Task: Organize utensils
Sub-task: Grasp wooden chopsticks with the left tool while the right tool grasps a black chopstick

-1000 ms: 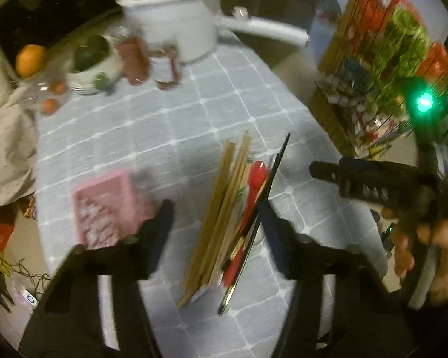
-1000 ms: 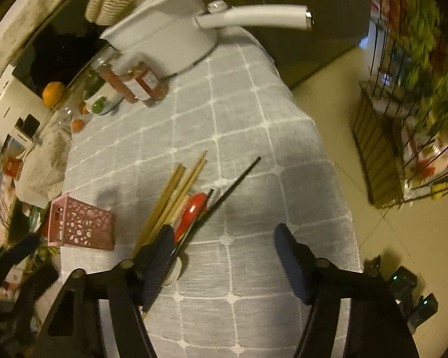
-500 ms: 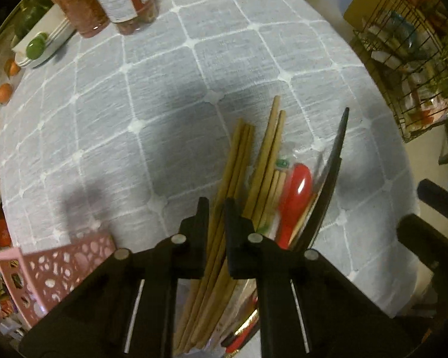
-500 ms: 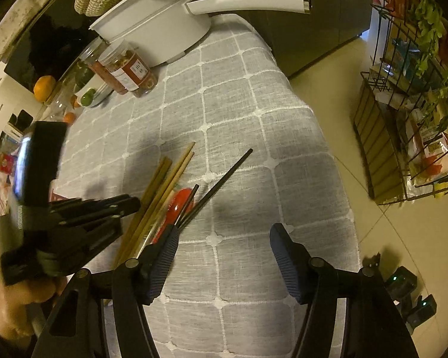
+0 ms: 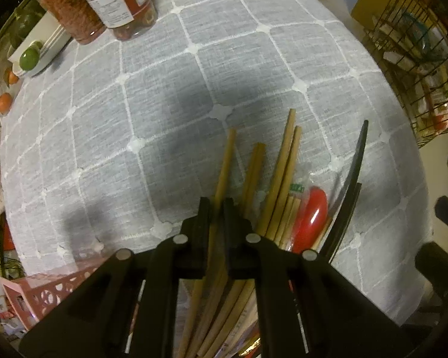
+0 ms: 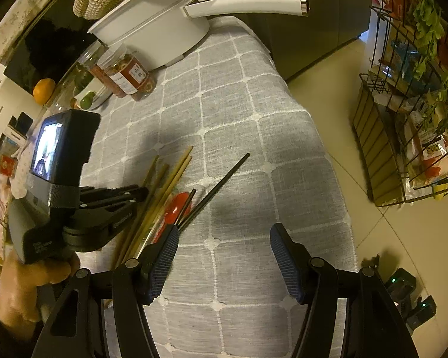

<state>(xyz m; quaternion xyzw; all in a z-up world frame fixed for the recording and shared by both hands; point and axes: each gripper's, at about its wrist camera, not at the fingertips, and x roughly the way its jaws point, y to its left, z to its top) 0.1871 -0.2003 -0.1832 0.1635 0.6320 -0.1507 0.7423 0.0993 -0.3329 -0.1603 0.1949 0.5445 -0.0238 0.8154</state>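
As left gripper (image 5: 216, 208) pinches one wooden chopstick (image 5: 225, 161) | black chopsticks (image 6: 221, 185): two

My left gripper (image 5: 216, 208): matt black plastic, bare metal rivets, clamped on pale matt wooden chopstick (image 5: 224, 173). My right gripper (image 6: 224, 247): same matt black plastic, pads (image 6: 164, 256) blue, finely ribbed. Tablecloth (image 6: 233, 113): coarse grey woven cloth, white stitched grid. Spoon (image 5: 310, 220): glossy red plastic. Black chopsticks (image 6: 221, 188): smooth, slight sheen. Pot (image 6: 152, 32): smooth white, satin. Jars (image 5: 116, 0): clear, shiny, paper labels.
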